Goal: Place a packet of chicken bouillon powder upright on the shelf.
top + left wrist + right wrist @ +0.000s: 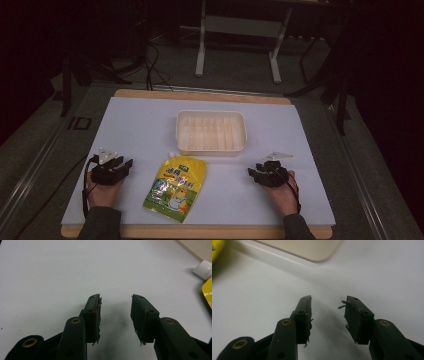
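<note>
Both my hand-held grippers, left point(120, 165) and right point(256, 172), rest spread and empty on the matte white table point(280, 135). Between them lies a glossy yellow pouch point(176, 187), white-capped, before a shallow rectangular plastic tray point(211, 148).

A yellow pouch point(176, 188) with green print and a white cap lies by a cream tray point(211, 149) on white paper point(125, 125).

1. My left gripper point(126, 163) sits on the sheet point(140, 120) near the table's left side, my right gripper point(252, 172) over on the right.
2. The pouch point(176, 188) lies between them, a bit closer to my left one, cap point(172, 155) pointing away from me.
3. The tray point(211, 112) sits behind the pouch, mid-table.
4. The sheet lies on the table point(200, 232).
</note>
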Demonstrator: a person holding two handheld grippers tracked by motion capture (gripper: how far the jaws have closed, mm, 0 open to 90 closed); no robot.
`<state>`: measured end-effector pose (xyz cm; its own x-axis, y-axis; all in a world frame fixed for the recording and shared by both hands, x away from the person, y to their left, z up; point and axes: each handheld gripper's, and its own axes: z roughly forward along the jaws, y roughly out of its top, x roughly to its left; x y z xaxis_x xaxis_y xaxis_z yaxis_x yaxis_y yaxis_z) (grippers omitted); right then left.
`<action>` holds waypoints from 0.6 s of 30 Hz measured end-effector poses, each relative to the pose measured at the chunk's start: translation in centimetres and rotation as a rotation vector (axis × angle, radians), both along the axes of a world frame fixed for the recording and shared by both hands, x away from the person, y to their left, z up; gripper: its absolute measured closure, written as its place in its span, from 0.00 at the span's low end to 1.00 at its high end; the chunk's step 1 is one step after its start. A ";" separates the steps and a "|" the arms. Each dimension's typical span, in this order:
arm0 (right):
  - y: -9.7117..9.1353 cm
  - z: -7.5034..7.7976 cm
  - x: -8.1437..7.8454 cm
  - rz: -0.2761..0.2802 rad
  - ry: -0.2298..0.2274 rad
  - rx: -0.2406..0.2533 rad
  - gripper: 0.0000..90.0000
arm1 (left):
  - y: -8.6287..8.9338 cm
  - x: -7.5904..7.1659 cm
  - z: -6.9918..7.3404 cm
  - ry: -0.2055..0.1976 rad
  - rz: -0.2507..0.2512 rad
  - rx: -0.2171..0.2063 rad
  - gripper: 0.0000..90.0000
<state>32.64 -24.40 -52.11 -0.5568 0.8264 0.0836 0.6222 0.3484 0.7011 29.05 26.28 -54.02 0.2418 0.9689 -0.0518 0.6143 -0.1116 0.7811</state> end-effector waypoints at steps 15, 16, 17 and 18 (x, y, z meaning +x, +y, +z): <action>4.4 0.7 0.3 0.169 0.042 0.056 0.52 | -0.1 0.0 0.0 -0.007 0.004 0.004 0.64; 4.8 0.7 0.3 0.180 0.042 0.055 0.51 | -0.1 0.0 0.0 -0.008 0.005 0.006 0.64; 5.2 0.7 0.3 0.192 0.044 0.057 0.51 | -0.1 0.0 0.0 -0.009 0.005 0.008 0.64; 5.5 0.8 0.4 0.203 0.051 0.063 0.50 | -0.1 0.0 0.0 -0.008 0.004 0.008 0.64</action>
